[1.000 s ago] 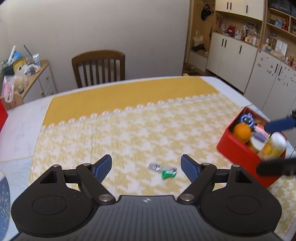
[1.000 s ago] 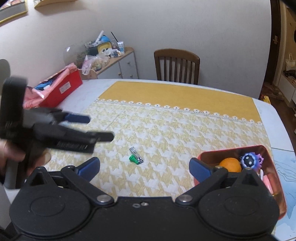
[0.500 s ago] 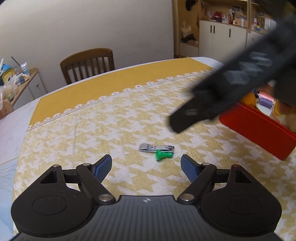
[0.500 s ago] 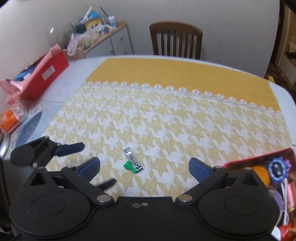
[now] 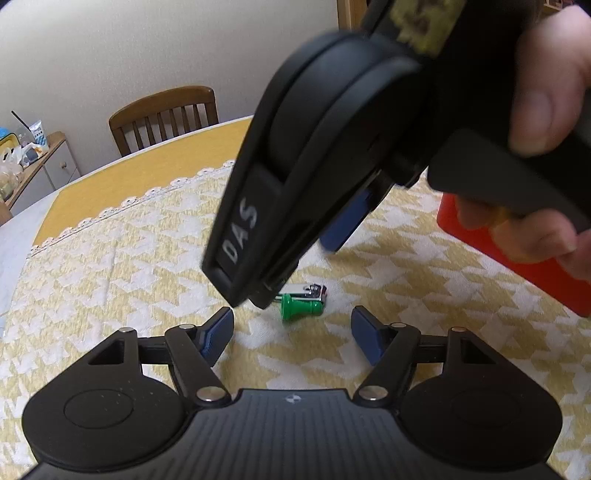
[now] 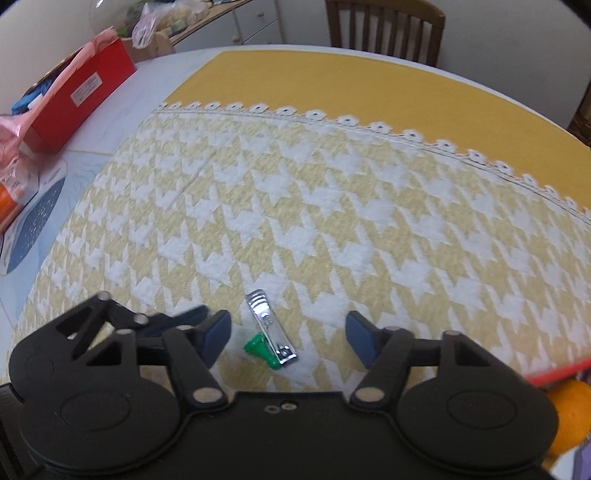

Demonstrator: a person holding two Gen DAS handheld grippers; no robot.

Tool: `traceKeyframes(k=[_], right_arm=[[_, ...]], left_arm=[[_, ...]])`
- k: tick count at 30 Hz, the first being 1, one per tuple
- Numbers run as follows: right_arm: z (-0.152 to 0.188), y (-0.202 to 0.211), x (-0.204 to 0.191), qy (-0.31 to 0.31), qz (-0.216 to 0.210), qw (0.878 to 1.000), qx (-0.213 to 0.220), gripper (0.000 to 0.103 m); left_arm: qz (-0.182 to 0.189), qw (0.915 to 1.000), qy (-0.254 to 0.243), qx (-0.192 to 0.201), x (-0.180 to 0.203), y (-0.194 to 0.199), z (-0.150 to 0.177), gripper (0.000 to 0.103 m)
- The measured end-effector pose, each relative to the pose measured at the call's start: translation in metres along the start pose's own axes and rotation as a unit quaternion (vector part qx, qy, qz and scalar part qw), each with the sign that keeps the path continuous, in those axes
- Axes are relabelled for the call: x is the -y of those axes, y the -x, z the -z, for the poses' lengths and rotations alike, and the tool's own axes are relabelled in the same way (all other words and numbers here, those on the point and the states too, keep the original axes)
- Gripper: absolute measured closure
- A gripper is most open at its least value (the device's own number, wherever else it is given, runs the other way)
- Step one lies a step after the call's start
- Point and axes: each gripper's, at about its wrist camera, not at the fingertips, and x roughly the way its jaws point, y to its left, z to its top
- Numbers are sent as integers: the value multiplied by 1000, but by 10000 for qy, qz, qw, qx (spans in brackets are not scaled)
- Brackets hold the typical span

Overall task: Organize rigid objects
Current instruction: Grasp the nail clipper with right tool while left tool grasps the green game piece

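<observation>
A silver nail clipper (image 6: pixel 270 328) and a small green plastic piece (image 6: pixel 259 349) lie side by side on the yellow houndstooth cloth (image 6: pixel 332 206). They also show in the left wrist view, the clipper (image 5: pixel 313 291) and the green piece (image 5: pixel 300 307). My right gripper (image 6: pixel 286 332) is open, low over the cloth, with both objects between its fingers. My left gripper (image 5: pixel 291 328) is open just short of them. The right gripper's body (image 5: pixel 314 155) hangs over the objects in the left wrist view.
A red bin (image 5: pixel 524 251) stands to the right, with an orange (image 6: pixel 569 413) in it. A red box (image 6: pixel 81 88) and packets sit at the table's left. A wooden chair (image 6: pixel 384 29) stands at the far side.
Both grippers have closed in on the clipper and green piece. The right gripper came down over them and now fills much of the left wrist view. Both stay open.
</observation>
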Motion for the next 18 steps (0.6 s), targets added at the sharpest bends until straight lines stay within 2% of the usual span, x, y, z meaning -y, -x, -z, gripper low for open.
traceKeyframes(k=[2, 3, 6, 8, 12, 14, 18], right_arm=[[-2, -5, -1, 67, 23, 10000, -60, 54], [-2, -8, -2, 87, 20, 9999, -90, 58], [-3, -12, -4, 200, 101, 9997, -100, 63], [-4, -13, -6, 291, 163, 9994, -107, 67], [-5, -15, -7, 366, 229, 9990, -117, 80], [-5, -14, -4, 338, 220, 9991, -121, 87], [-1, -10, 1, 270, 250, 9993, -89, 91]], left_arm=[[-10, 10000, -79, 44, 2, -1, -1, 42], [-7, 9999, -122, 53, 4, -1, -2, 43], [21, 9998, -205, 78, 8, -1, -3, 49], [94, 9996, -236, 95, 9, 0, -3, 58], [148, 9994, -279, 104, 12, 3, -2, 63], [277, 9993, -226, 87, 11, 3, -2, 71], [275, 9989, -361, 116, 15, 6, -1, 75]])
